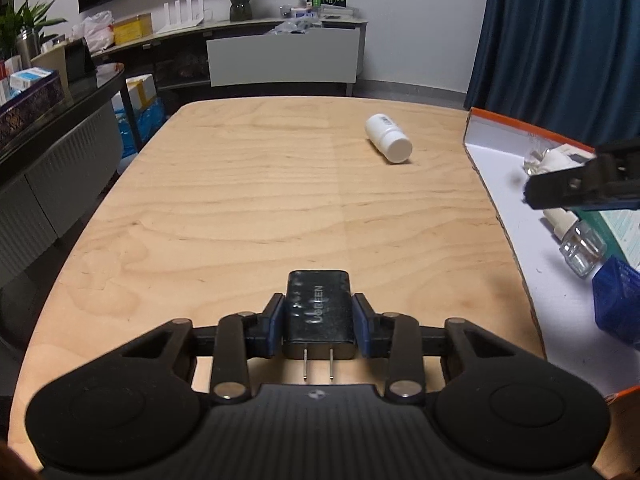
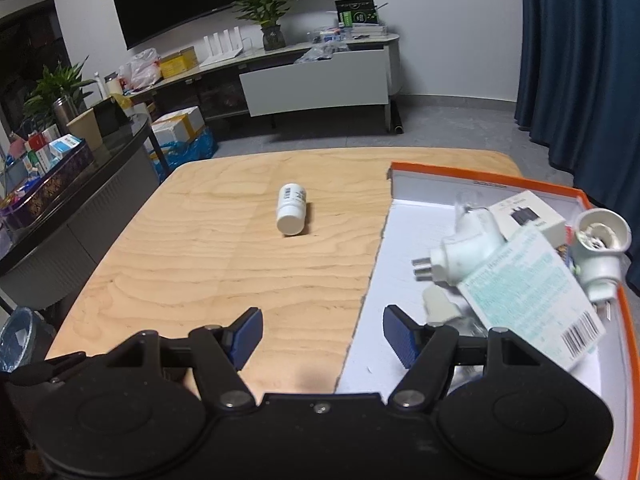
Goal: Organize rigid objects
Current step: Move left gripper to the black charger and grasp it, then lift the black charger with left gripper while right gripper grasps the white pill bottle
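My left gripper point(image 1: 319, 322) is shut on a black charger point(image 1: 319, 304), its two prongs pointing back at the camera, held just above the wooden table point(image 1: 240, 184). A white bottle point(image 1: 389, 137) lies on its side on the table; it also shows in the right wrist view point(image 2: 291, 214). My right gripper point(image 2: 322, 336) is open and empty, over the left edge of the orange-rimmed box point(image 2: 440, 170). The box holds white plug adapters point(image 2: 466, 254), a lamp socket point(image 2: 600, 248) and a green-printed packet point(image 2: 528, 296). The right gripper also shows in the left wrist view point(image 1: 568, 186).
The box point(image 1: 500, 120) stands along the table's right side, with a small glass bottle point(image 1: 580, 246) and a blue object point(image 1: 618, 300) inside. A dark side table point(image 2: 80, 168) with boxes stands left. A TV cabinet point(image 2: 312, 80) and blue curtain point(image 2: 580, 60) lie beyond.
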Motion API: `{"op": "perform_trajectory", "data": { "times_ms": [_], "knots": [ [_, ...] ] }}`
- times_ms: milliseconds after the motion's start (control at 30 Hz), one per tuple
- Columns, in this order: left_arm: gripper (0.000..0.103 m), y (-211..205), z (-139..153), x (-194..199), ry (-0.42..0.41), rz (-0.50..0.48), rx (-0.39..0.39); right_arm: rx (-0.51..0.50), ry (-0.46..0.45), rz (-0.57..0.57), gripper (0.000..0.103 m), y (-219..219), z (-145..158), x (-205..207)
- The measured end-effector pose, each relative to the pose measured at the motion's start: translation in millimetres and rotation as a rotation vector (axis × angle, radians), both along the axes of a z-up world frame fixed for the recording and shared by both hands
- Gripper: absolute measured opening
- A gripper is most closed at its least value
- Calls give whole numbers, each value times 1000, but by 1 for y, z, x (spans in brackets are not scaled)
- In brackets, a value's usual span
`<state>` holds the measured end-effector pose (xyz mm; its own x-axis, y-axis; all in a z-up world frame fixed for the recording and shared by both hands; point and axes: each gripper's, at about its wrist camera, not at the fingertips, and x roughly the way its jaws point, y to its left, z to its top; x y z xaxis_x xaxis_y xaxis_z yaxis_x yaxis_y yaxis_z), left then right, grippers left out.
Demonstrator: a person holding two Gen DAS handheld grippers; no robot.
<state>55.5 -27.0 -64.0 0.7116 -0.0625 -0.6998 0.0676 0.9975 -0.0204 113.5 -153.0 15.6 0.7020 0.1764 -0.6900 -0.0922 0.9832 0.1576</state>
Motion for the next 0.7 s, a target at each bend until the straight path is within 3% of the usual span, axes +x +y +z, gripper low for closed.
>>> {"op": "perform_trajectory", "data": {
  "times_ms": [300,533,700],
  "knots": [
    [36,26,19,30,-24,43,-70,-3,14,55,80,25,-4,76],
    [36,36,23,60,-34,74,-81,-27,68,56,80,47,-28,144],
    [36,41,19,83,-21,94,-87,-38,113,35,71,52,-45,180]
  ]
}}
